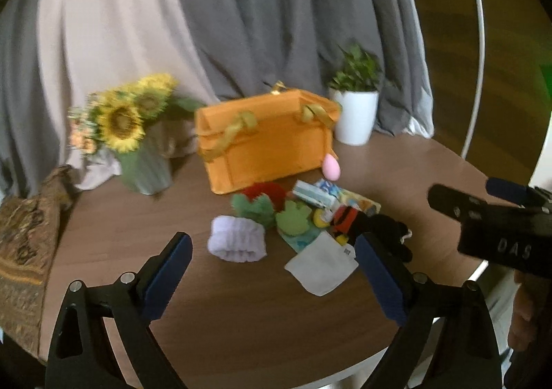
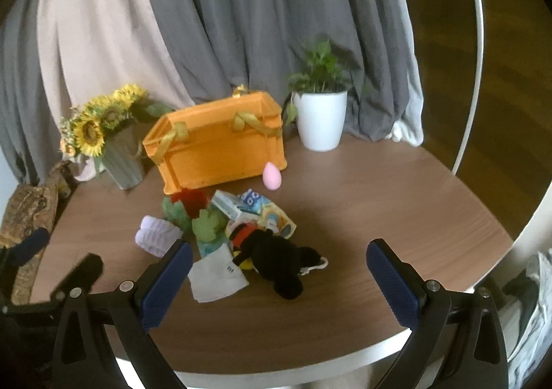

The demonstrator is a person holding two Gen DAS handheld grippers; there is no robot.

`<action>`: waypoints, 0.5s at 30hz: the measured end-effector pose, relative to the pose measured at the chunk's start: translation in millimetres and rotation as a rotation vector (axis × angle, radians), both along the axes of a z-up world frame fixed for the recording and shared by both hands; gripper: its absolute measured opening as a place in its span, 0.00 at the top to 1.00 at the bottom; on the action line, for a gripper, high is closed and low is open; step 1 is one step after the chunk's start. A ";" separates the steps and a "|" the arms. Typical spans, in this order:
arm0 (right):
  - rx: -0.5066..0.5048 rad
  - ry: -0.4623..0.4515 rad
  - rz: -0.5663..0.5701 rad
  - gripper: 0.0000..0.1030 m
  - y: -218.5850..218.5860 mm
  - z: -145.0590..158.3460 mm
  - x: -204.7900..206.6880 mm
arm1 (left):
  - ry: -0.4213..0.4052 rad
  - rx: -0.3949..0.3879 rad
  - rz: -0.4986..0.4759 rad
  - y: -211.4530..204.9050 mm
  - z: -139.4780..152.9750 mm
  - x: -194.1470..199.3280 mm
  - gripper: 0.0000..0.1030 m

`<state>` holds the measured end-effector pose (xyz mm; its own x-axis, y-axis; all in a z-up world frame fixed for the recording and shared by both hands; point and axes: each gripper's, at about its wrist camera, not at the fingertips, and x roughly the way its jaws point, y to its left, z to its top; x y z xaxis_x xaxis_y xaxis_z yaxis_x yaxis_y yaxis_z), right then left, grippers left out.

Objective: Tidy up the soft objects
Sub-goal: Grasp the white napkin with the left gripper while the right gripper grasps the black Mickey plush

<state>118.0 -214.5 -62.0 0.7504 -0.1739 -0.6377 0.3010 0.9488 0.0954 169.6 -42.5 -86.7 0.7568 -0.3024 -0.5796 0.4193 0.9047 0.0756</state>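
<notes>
A heap of soft things lies mid-table in front of an orange fabric box with gold ribbon handles. The heap holds a lilac rolled cloth, a white folded cloth, a black plush toy, green felt pieces, a red fluffy piece and a pink egg shape. My left gripper is open and empty, above the table short of the heap. My right gripper is open and empty, with the black plush between its fingers' line of sight.
A sunflower vase stands back left and a white plant pot back right. Printed packets lie in the heap. Patterned fabric hangs at the table's left edge. Grey curtains hang behind.
</notes>
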 end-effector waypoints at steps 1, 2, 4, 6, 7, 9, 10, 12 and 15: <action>0.010 0.007 -0.007 0.01 -1.4 -3.3 4.4 | 0.017 0.003 -0.017 -3.2 -5.8 4.9 0.07; 0.022 0.012 -0.010 0.01 -2.7 -6.8 8.7 | 0.025 0.009 -0.020 -5.1 -9.4 7.7 0.08; 0.036 0.037 -0.002 0.03 -5.9 -15.2 18.9 | 0.055 0.018 -0.030 -11.0 -18.9 14.8 0.08; 0.027 0.061 0.014 0.04 -8.2 -22.4 27.5 | 0.077 0.019 -0.023 -17.9 -30.1 20.8 0.08; 0.022 0.075 0.027 0.04 -9.9 -27.1 32.3 | 0.087 0.020 -0.017 -21.1 -34.8 22.7 0.09; 0.025 0.104 0.075 0.06 -14.2 -38.3 43.3 | 0.122 0.014 0.010 -28.9 -47.3 27.8 0.11; 0.024 0.118 0.103 0.07 -16.1 -43.9 48.9 | 0.145 0.006 0.030 -32.7 -53.9 30.0 0.12; 0.029 0.141 0.150 0.08 -20.8 -53.4 57.3 | 0.159 0.001 0.064 -39.1 -64.1 32.1 0.12; 0.049 0.179 0.240 0.08 -30.6 -69.4 70.3 | 0.181 0.011 0.090 -52.0 -80.4 34.7 0.15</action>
